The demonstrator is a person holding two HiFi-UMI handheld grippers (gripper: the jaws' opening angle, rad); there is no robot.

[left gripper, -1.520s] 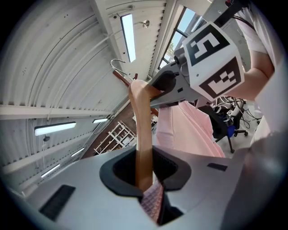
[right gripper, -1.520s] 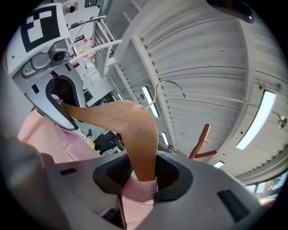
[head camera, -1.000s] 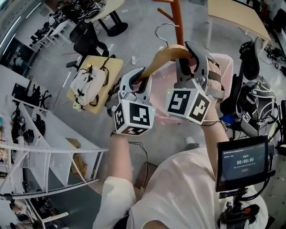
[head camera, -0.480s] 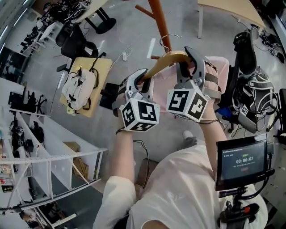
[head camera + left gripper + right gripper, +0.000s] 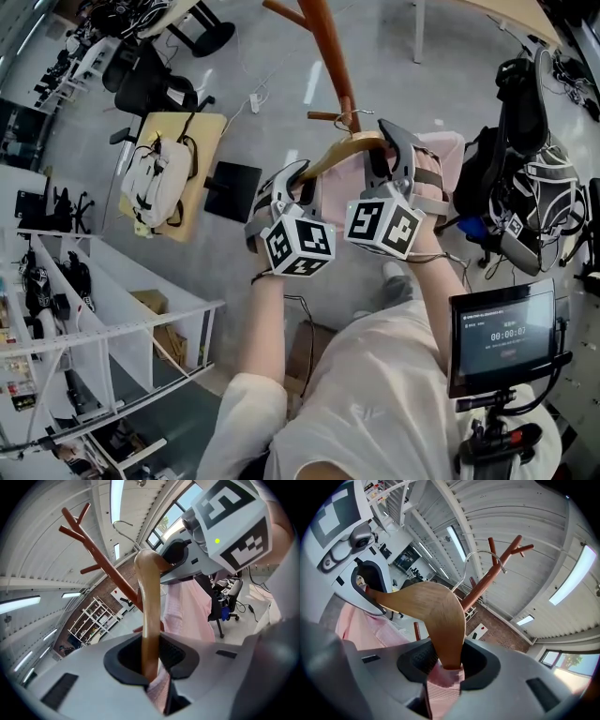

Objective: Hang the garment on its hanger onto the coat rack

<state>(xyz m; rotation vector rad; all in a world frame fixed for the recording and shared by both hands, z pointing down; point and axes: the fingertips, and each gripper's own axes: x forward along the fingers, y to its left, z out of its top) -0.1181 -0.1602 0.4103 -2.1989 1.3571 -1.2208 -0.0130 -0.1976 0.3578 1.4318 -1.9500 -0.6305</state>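
Smooth wooden hanger [image 5: 436, 616], matt cloth garment [image 5: 187, 613]

The only readable text is a white timer, 00:00:07, on the small dark rectangular screen [image 5: 506, 333], which sits well behind and to the right of the right gripper's [image 5: 386, 150] jaws. The finer print above and below the timer is too small to read.

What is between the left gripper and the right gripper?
In the head view, the arched middle of the wooden hanger, with its metal hook, spans left gripper to right gripper; the pink garment hangs below.
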